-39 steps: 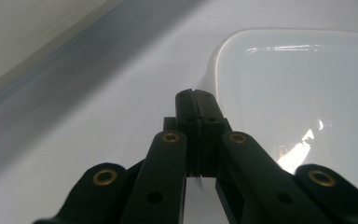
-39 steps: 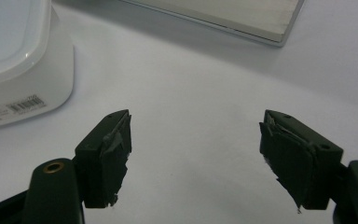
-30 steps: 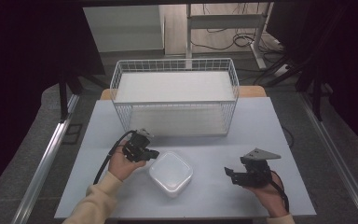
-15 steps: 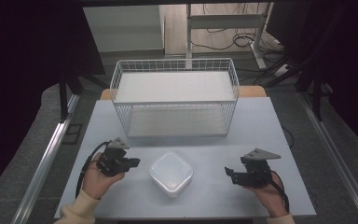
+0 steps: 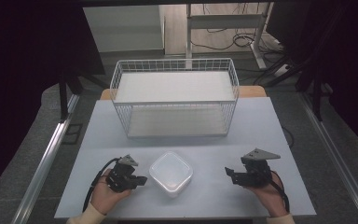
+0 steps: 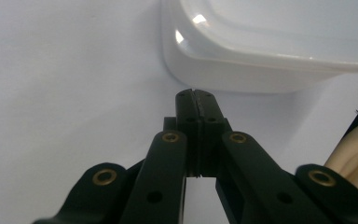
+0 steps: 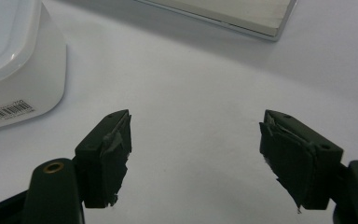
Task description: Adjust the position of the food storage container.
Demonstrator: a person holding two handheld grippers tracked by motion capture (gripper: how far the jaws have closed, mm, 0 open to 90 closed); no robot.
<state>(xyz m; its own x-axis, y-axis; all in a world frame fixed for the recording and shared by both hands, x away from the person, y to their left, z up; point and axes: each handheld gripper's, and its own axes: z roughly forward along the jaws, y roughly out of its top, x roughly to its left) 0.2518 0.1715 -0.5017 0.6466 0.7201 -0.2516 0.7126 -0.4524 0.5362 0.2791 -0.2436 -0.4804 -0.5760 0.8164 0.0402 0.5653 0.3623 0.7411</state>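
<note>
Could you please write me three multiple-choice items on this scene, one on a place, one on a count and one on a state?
1. Where does the white container sit?
A. inside the wire basket
B. on the table between the two grippers
C. on the floor

2. How many containers are on the table in front of the wire basket?
A. one
B. two
C. three

3. How do the jaws stand?
A. both open
B. both shut
C. left gripper shut, right gripper open

Key: 1 B, the high view shows it between the hands; 2 A, a single white tub lies there; 3 C, left jaws meet on nothing, right jaws stand apart.
</note>
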